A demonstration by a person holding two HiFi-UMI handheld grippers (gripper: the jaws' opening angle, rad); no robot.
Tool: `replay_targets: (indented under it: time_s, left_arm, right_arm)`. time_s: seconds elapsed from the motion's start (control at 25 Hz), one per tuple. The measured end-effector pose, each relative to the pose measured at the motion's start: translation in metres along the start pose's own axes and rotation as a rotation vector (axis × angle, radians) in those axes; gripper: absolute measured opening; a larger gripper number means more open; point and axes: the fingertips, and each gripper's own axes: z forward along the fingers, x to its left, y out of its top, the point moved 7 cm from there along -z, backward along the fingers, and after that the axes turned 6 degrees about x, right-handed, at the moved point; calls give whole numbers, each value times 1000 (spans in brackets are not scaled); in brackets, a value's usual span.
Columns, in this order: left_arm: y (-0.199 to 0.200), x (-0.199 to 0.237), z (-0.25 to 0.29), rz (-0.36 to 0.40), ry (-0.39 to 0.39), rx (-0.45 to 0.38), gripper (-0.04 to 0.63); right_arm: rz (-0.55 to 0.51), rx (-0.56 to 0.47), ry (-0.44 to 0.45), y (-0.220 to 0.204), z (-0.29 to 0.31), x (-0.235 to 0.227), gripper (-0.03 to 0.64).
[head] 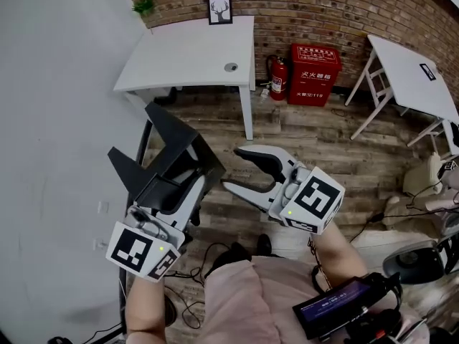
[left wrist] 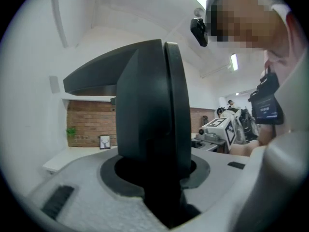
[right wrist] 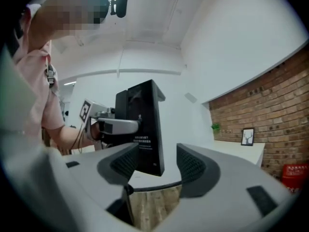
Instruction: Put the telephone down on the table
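The black telephone (head: pixel 172 156), an angular desk set, is held up in the air over the wood floor, with my left gripper (head: pixel 179 192) shut on its lower edge. In the left gripper view the telephone (left wrist: pixel 149 110) fills the space between the jaws. My right gripper (head: pixel 235 168) stands open just right of the telephone, its pads apart from it. In the right gripper view the telephone (right wrist: pixel 145 129) stands upright beyond the spread jaws of the right gripper (right wrist: pixel 154 166), nothing pressed between them. The white table (head: pixel 193 56) stands further ahead against the brick wall.
A small framed picture (head: pixel 219 9) stands on the table's back edge. A fire extinguisher (head: pixel 278 77) and a red box (head: pixel 313 74) stand by the brick wall. A second white table (head: pixel 412 70) is at the right. A white wall (head: pixel 50 120) runs along the left.
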Motion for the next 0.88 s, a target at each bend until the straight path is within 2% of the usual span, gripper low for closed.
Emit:
replay_targets:
  time_s: [0.2,0.36,0.56,0.68,0.88]
  left_arm:
    - [21,-6,13,58,-214,27,155]
    - [23,13,33,72,-347,35,155]
    - [22,8,36,8,-444,33,156]
    - [15,12,41,5,-486,67,156]
    - [-10,49,55,-47,-568,155,156]
  right_arm:
    - [5,17,139,1,-4,-16,264]
    - [28,37,267,0,20,-39,273]
    - [47,50,402,-1,24,-28,272]
    - [46,72,458,-5,35,-22,210]
    - [67,107,469,-26,71,-36,178]
